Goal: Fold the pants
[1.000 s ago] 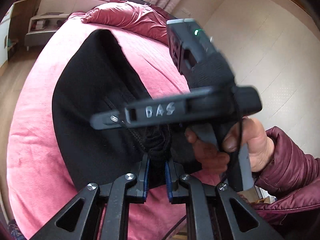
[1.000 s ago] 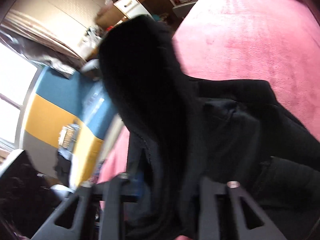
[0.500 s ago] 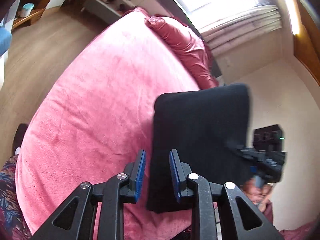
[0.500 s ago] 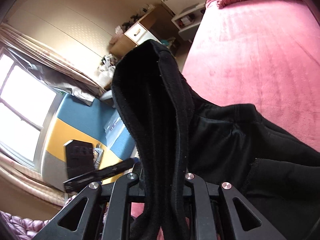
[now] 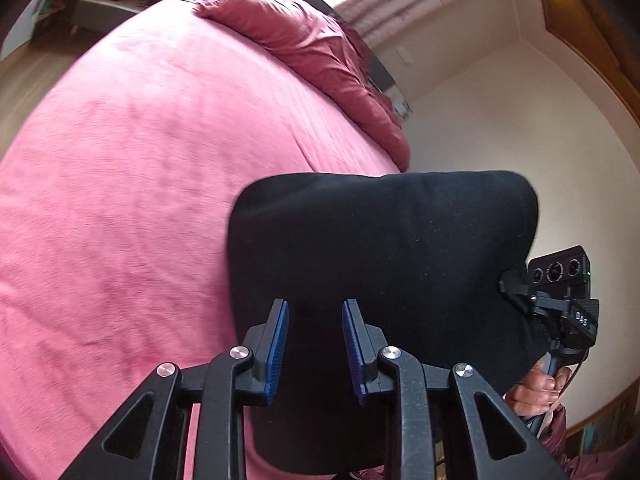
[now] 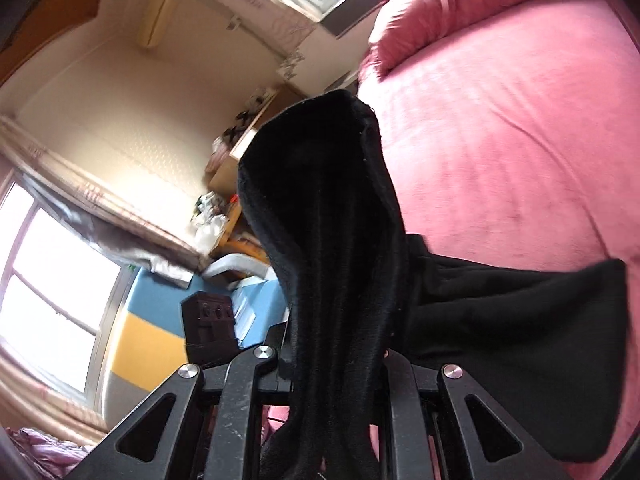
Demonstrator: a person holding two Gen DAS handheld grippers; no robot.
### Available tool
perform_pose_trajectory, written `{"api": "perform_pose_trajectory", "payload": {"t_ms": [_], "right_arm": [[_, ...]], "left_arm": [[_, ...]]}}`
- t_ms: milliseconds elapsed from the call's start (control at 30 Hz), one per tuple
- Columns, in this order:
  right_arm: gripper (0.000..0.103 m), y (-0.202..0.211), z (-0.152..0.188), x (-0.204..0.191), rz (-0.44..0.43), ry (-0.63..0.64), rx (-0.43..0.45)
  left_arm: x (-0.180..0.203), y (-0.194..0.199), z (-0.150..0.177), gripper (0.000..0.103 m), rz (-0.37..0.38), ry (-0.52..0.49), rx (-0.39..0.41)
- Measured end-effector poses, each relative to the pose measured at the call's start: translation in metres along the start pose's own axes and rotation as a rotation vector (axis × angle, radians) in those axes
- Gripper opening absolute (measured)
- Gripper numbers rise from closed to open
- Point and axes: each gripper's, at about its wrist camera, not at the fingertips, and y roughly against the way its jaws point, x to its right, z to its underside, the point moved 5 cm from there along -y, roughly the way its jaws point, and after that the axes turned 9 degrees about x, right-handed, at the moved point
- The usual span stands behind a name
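Over the wide bed covered in a pink plush blanket, the folded black fleece pants are being held up in the air, with the bunched crimson duvet lying at the far end of the bed. At the left, the left claw is being shown with its blue-padded fingers parting; the black cloth is seen behind the gap, but no fabric is being pinched between the pads. Further right in the left wrist view, the right claw is being gripped by a hand in a maroon quilted sleeve, and its tips are buried in the pants' right edge. From the right wrist view, the right claw is being kept closed down on a thick bundle of the black cloth, which is rising as a tall fold above the fingers and draping away to the right over the pink blanket. Beyond the fold, a cluttered wooden dresser is being seen against the cream wall.
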Motion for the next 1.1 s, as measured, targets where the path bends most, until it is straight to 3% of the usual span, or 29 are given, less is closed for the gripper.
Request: {"api": "perform_pose_trajectory", "payload": {"t_ms": [233, 433, 500, 567, 633, 767, 900, 967, 1100], "right_arm": [[0.015, 0.045, 0.014, 0.100, 0.165, -0.148, 0.064], [0.016, 0.042, 0.032, 0.185, 0.273, -0.260, 0.023], [0.024, 0.041, 0.036, 0.209, 0.301, -0.280, 0.013], [0.024, 0.045, 0.041, 0.223, 0.294, -0.335, 0.024], [0.026, 0.054, 0.042, 0.228, 0.288, -0.340, 0.052], [0.041, 0.094, 0.042, 0.226, 0.335, -0.328, 0.119], [0.041, 0.141, 0.043, 0.202, 0.331, -0.326, 0.190], [0.041, 0.150, 0.051, 0.184, 0.301, -0.316, 0.170], [0.040, 0.129, 0.082, 0.158, 0.271, -0.335, 0.106]], "left_arm": [[0.036, -0.058, 0.035, 0.028, -0.008, -0.115, -0.155], [0.043, -0.094, 0.069, 0.028, -0.055, -0.164, -0.267], [0.042, -0.101, 0.074, 0.028, -0.092, -0.177, -0.281], [0.043, -0.104, 0.077, 0.028, -0.104, -0.181, -0.291], [0.045, -0.105, 0.078, 0.028, -0.102, -0.192, -0.290], [0.045, -0.112, 0.080, 0.028, -0.100, -0.174, -0.287], [0.047, -0.108, 0.081, 0.028, -0.095, -0.159, -0.276], [0.048, -0.106, 0.081, 0.028, -0.093, -0.154, -0.266], [0.048, -0.100, 0.077, 0.028, -0.094, -0.157, -0.247]]}}
